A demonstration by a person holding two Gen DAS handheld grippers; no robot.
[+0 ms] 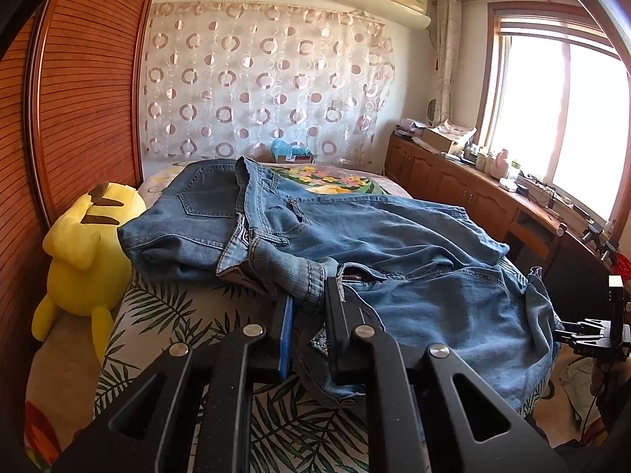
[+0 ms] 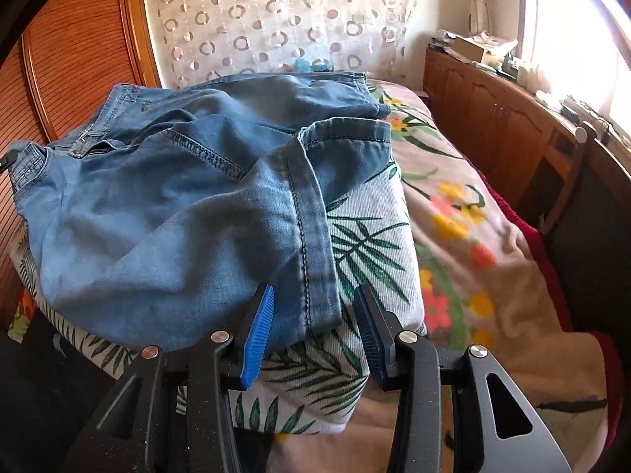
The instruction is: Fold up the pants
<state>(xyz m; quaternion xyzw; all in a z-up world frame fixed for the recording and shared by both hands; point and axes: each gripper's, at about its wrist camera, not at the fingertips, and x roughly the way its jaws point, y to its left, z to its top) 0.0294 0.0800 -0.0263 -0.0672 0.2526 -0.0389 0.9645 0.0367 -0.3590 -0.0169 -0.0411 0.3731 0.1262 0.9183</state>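
Observation:
Blue denim pants (image 1: 355,252) lie crumpled on a leaf-print cushion (image 1: 189,315) on the bed. In the left wrist view my left gripper (image 1: 309,303) is shut on the waistband fabric near the fly, denim pinched between its jaws. In the right wrist view the pants (image 2: 177,205) cover the cushion (image 2: 366,236), with a hemmed leg end (image 2: 315,272) hanging toward me. My right gripper (image 2: 311,315) is open, its blue pads on either side of that hem edge, not closed on it. The right gripper also shows in the left wrist view (image 1: 591,331), at the far right.
A yellow plush toy (image 1: 83,252) lies left of the cushion against the wooden wardrobe (image 1: 79,98). A floral blanket (image 2: 473,236) covers the bed to the right. A wooden cabinet (image 2: 512,118) with clutter runs under the window.

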